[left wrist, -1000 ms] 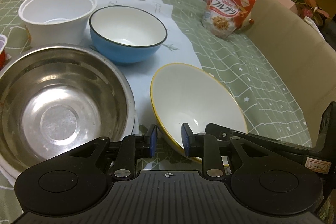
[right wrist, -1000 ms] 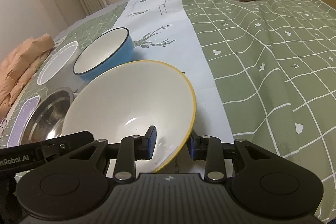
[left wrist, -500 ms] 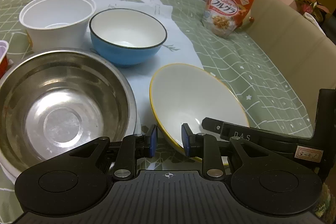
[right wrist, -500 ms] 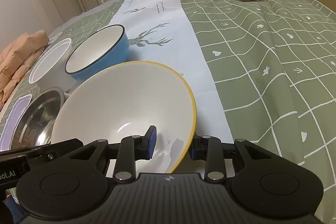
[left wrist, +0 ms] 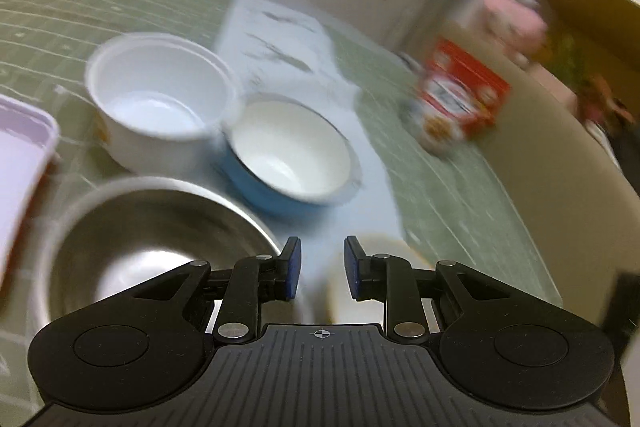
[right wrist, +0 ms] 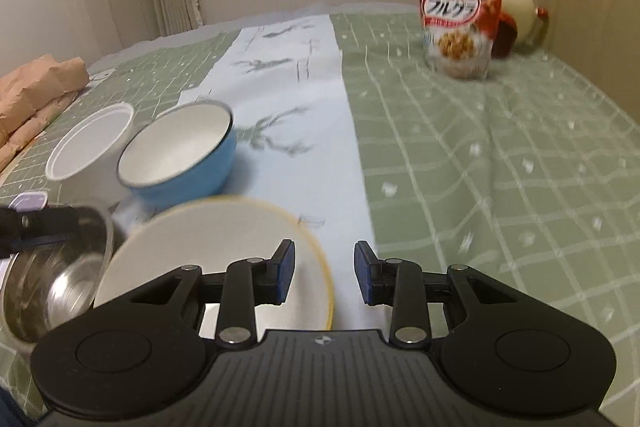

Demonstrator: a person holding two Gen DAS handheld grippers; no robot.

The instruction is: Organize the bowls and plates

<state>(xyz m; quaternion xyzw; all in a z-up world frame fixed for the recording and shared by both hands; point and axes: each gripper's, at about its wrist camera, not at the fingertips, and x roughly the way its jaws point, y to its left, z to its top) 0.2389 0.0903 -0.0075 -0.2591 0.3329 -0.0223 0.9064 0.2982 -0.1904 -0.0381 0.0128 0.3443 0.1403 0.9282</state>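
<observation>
A yellow-rimmed white bowl (right wrist: 224, 259) sits on the table cloth to the left of and below my right gripper (right wrist: 325, 275), which is open and empty; its rim lies outside the jaws. It shows only partly in the left wrist view (left wrist: 384, 247), behind the fingers. My left gripper (left wrist: 319, 269) is open and empty, above the gap between that bowl and a steel bowl (left wrist: 152, 239) (right wrist: 56, 279). A blue bowl (left wrist: 288, 155) (right wrist: 180, 151) and a white tub (left wrist: 160, 99) (right wrist: 90, 143) stand farther back.
A red cereal bag (right wrist: 458, 23) (left wrist: 460, 103) stands at the back right. A lilac lidded container (left wrist: 20, 163) is at the left edge. Brown paper bags (right wrist: 36, 91) lie at the far left. A padded bench back (left wrist: 560, 131) borders the table's right side.
My right gripper has opened and let go of the yellow-rimmed bowl, then pulled back and tilted up. My left gripper has pulled back and swung; its view is blurred.
</observation>
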